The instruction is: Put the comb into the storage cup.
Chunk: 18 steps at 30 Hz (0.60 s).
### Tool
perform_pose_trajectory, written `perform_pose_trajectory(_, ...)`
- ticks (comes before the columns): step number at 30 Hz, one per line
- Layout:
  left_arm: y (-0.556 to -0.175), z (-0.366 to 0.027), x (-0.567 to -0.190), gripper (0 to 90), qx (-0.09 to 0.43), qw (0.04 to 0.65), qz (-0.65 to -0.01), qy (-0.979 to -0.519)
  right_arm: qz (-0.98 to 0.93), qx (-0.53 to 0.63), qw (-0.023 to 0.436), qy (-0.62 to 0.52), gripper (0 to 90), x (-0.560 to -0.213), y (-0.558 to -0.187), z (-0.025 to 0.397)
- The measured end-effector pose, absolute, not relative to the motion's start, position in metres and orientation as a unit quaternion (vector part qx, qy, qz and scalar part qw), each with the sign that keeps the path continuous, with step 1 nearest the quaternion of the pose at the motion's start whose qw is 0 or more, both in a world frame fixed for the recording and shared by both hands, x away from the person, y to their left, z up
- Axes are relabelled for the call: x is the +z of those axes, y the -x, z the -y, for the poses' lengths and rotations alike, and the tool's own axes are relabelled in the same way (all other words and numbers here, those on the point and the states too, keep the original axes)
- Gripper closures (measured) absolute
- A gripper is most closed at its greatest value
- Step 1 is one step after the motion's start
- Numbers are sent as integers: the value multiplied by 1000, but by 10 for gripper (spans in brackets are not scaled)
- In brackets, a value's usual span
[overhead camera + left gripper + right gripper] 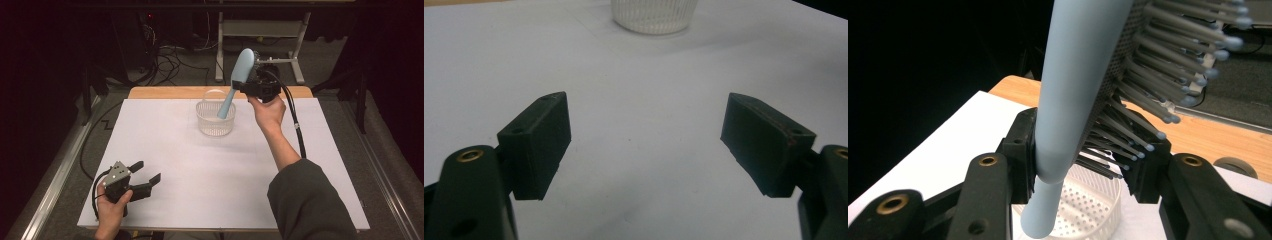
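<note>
My right claw (256,82) grips the brush (239,75) at its neck, handle down over the basket (215,125), to drop it in; my left claw (145,176) rests wide.

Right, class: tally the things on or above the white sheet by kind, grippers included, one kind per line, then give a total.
Hairbrush: 1, light blue, held by the right gripper
Basket: 1, white and perforated
Grippers: 2, counting the left gripper
Total: 4
</note>
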<state>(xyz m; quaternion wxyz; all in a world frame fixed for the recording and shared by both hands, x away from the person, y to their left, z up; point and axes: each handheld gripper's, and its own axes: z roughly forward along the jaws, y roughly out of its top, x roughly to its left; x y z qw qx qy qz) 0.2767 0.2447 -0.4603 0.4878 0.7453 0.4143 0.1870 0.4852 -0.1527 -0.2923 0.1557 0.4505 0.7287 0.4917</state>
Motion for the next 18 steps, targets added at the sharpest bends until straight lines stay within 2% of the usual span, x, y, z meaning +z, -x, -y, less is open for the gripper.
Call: perform_pose_trajectory(18,-276,-242,-460,210,190,486,-405,-751,-734,473,168,-457,555,-306,-499,133)
